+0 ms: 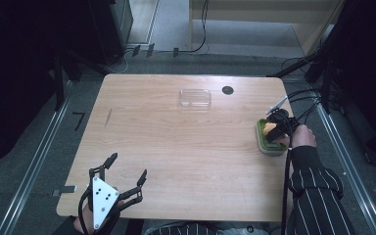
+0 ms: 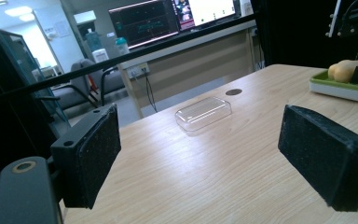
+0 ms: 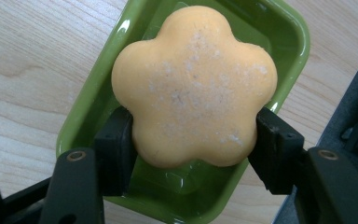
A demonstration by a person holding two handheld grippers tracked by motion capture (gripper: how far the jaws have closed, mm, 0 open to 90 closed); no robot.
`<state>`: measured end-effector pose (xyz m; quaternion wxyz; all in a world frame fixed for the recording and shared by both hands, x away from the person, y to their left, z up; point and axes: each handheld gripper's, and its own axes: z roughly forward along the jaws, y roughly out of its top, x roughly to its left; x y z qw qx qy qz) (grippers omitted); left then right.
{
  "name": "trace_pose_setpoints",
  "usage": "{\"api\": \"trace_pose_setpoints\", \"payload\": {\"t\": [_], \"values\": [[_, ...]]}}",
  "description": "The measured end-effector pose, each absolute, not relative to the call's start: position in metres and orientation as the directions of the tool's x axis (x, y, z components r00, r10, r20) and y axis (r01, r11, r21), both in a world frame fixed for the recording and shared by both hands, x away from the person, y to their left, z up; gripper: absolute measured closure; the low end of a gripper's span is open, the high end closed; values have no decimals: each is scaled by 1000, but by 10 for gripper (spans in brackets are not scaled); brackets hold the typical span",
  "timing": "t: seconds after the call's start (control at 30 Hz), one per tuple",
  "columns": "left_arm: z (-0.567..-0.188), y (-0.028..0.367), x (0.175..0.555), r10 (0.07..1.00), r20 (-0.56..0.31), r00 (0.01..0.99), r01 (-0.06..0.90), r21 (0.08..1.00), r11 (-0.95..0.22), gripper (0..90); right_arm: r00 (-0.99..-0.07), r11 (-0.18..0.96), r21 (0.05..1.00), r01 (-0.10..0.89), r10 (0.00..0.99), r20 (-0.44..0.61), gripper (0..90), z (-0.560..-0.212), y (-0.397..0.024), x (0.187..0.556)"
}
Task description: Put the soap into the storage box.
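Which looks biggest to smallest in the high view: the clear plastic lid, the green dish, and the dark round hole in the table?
1. Clear plastic lid
2. Green dish, partly hidden by the right gripper, so the top two are unsure
3. Dark round hole

1. A flower-shaped orange soap [image 3: 193,86], with five rounded lobes and a pale, speckled dusting on its top face, is lying flat in a green dish [image 3: 289,42]. The right gripper [image 3: 193,140] is pressing a black jaw against each side of the soap's near lobes.
2. The green dish is a glossy, rounded rectangle with a pale grey outer base. It is sitting on the wooden table [image 1: 176,147] close to the right edge.
3. A clear plastic lid or tray [image 1: 195,97], rectangular with rounded corners, is lying flat near the table's far edge, well apart from the dish.
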<state>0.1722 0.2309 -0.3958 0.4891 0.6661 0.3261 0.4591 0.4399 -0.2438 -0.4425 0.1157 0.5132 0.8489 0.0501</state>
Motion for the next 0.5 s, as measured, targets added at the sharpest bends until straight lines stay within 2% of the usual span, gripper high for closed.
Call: {"api": "trace_pose_setpoints", "payload": {"t": [0.5], "values": [[-396, 231, 172, 884, 292, 365, -15, 951, -308, 130, -415, 434, 195, 880, 900, -133, 400, -446, -242, 441]]}}
